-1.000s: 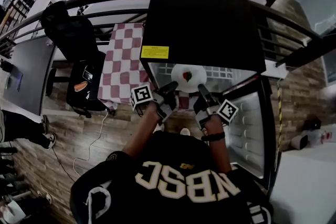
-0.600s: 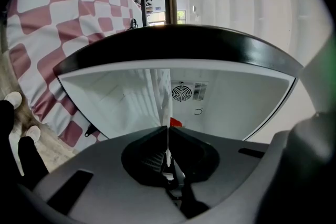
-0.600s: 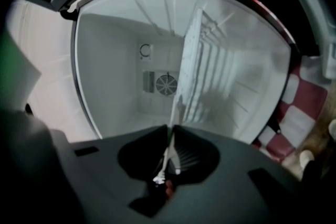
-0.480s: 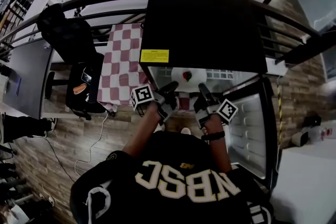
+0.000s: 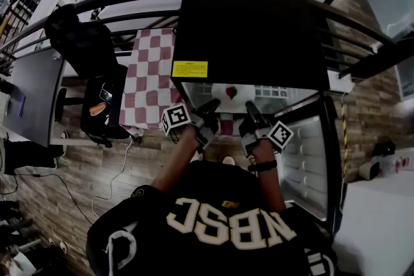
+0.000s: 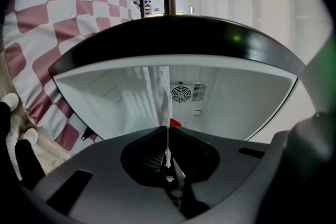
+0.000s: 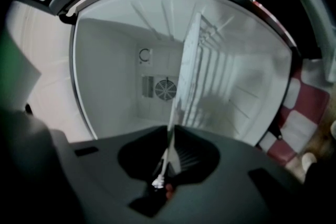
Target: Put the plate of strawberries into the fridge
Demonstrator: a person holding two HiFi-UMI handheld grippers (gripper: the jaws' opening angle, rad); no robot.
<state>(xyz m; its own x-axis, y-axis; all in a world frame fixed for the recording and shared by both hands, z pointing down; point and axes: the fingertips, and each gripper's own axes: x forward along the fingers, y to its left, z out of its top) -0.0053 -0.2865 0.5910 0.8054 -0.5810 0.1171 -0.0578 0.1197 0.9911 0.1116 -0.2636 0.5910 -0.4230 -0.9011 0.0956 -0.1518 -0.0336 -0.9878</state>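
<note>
While the person stands at the one open fridge (image 5: 252, 29), two grippers hold a single white plate (image 5: 233, 94) between them. The fingers of the left gripper (image 5: 212, 104) are pinched onto its left rim, and those of the right gripper (image 5: 249, 106) onto its right rim. The plate is level, just inside the fridge opening, with one small clump of strawberries (image 5: 230, 94) at its middle.

1. plate (image 5: 242, 94): the far part sits under the black top of the fridge (image 5: 252, 29). The near rim is covered by the tips of the left gripper (image 5: 212, 104) and right gripper (image 5: 248, 106).
2. strawberries (image 5: 230, 94): a tiny dark-red blob in the head view, can't count them.
3. Left gripper view: plate is edge-on, a thin sliver. Only one red corner of fruit shows over the jaw body.
4. Right gripper view: plate edge-on again, fruit out of sight.
5. yellow label (image 5: 190, 68): print too small to read.
6. fridge door (image 5: 312, 158): lower end is behind the person's shoulder (image 5: 304, 233).
</note>
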